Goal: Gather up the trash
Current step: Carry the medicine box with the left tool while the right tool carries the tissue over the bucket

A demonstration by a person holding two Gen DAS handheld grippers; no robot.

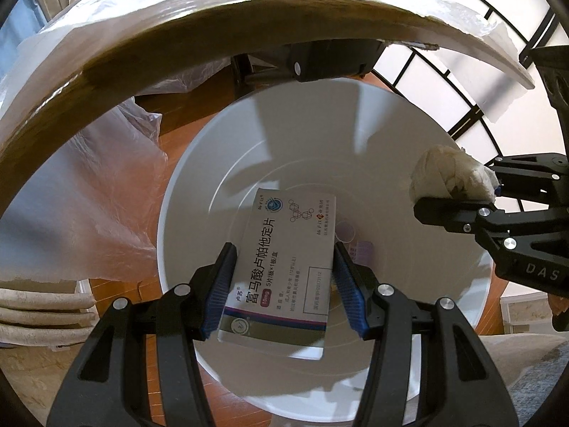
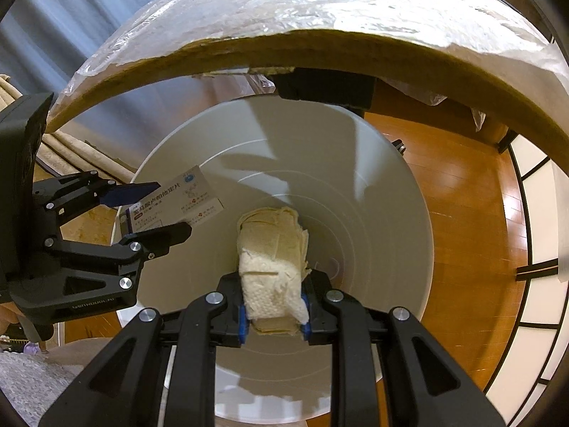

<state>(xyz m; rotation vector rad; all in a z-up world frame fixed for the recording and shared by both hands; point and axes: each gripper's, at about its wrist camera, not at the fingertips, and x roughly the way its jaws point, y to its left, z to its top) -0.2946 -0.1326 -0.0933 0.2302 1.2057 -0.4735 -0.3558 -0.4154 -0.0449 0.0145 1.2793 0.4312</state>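
Observation:
My left gripper [image 1: 284,284] is shut on a white medicine box [image 1: 284,267] with blue print, held over the open white trash bin [image 1: 199,163]. My right gripper [image 2: 274,302] is shut on a wad of crumpled tissue paper [image 2: 274,249], also above the bin [image 2: 391,213]. In the left wrist view the right gripper [image 1: 458,192] with the tissue [image 1: 448,174] hangs over the bin's right rim. In the right wrist view the left gripper [image 2: 170,210] with the box [image 2: 174,203] is over the bin's left rim. Small purple bits [image 1: 355,242] lie at the bin's bottom.
A table edge [image 1: 213,28] wrapped in clear plastic arches above the bin. A plastic sheet [image 1: 89,195] hangs at the left. The floor [image 2: 462,213] is orange wood. A black device [image 1: 330,60] sits behind the bin. A white-paned screen [image 1: 444,78] stands at the right.

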